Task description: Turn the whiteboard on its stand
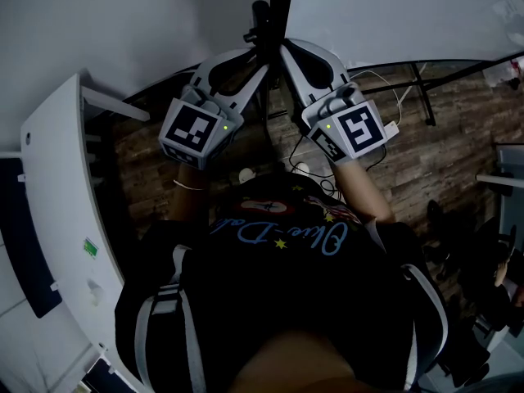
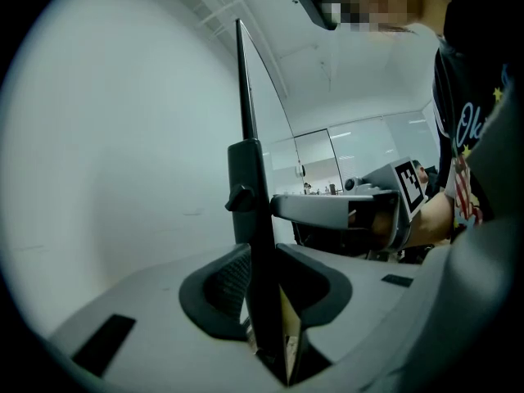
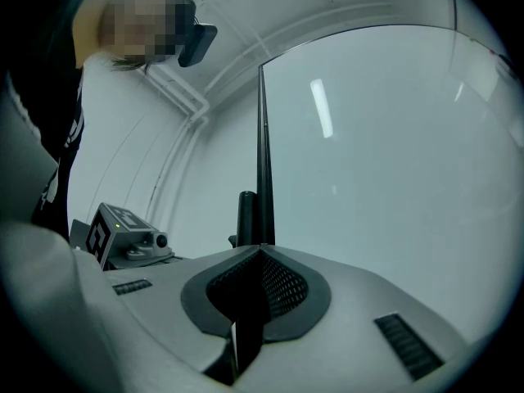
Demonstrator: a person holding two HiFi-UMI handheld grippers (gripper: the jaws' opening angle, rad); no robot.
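Dark shirt (image 1: 278,301) fills the bottom of the head view, both grippers raised beyond it. Left gripper (image 2: 260,252) is clamped on the whiteboard's (image 2: 123,162) dark edge frame (image 2: 244,88). That frame runs upright between the pads, with the pad tips against both its sides, and the board face spreads left of these jaws. Stand post (image 2: 246,187) with a small knob sits just beyond the jaw tips, beside the frame. Right gripper (image 3: 260,254) is clenched on the same frame, tips meeting round it, board face to the right of its jaws. Grippers come at the frame from opposite sides, tips near each other. Wood floor (image 1: 442,137) lies below them.
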